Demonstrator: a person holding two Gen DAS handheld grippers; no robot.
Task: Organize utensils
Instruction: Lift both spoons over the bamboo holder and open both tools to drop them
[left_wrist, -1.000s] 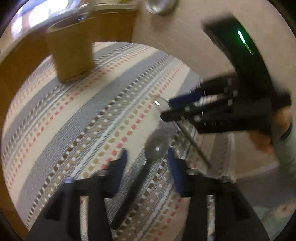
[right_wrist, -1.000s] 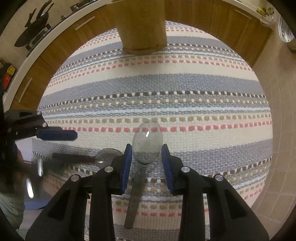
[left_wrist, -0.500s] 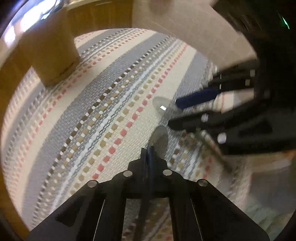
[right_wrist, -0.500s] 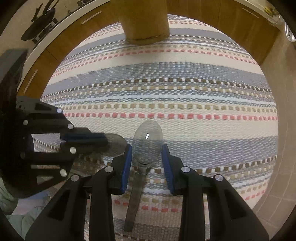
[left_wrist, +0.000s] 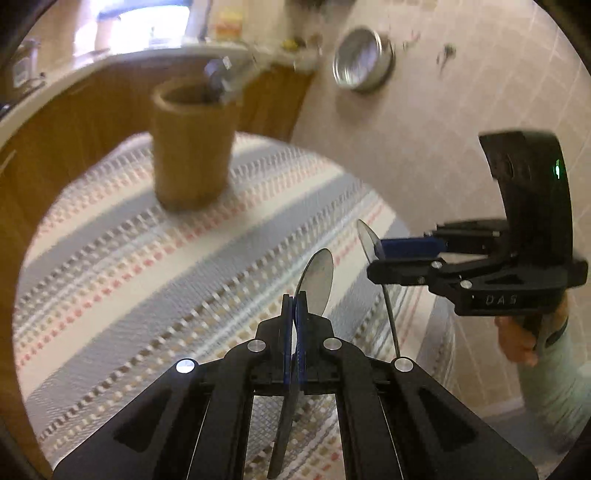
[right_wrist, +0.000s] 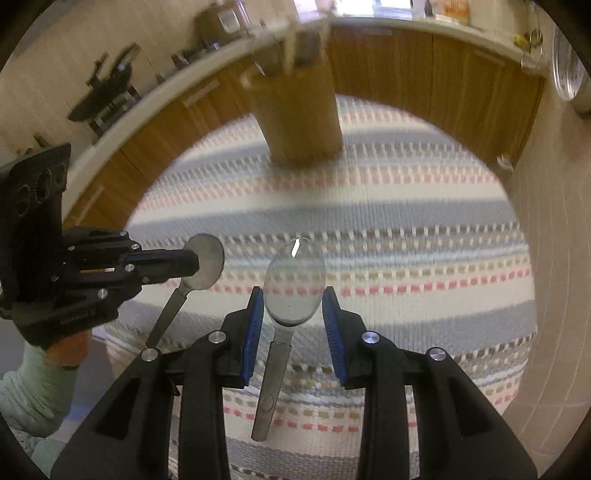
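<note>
My left gripper (left_wrist: 294, 300) is shut on a metal spoon (left_wrist: 317, 280) and holds it above the striped mat; it also shows in the right wrist view (right_wrist: 192, 258) with that spoon (right_wrist: 205, 260). My right gripper (right_wrist: 293, 306) grips a second spoon (right_wrist: 293, 284) by the bowl's edges, lifted off the mat; in the left wrist view it (left_wrist: 384, 254) shows holding that spoon (left_wrist: 365, 240). A wooden utensil holder (left_wrist: 192, 147) stands at the mat's far side, with utensils in it; it also shows in the right wrist view (right_wrist: 299, 107).
The striped woven mat (right_wrist: 406, 229) covers a round table. Wooden cabinets (right_wrist: 424, 70) curve behind it. A tiled wall (left_wrist: 443, 110) with a round metal tin (left_wrist: 362, 59) is to the right. A counter with kitchen items (right_wrist: 110, 92) lies at the left.
My left gripper closed on its spoon and lifted it. Both grippers rose off the mat with their spoons, and the holder came into fuller view.
</note>
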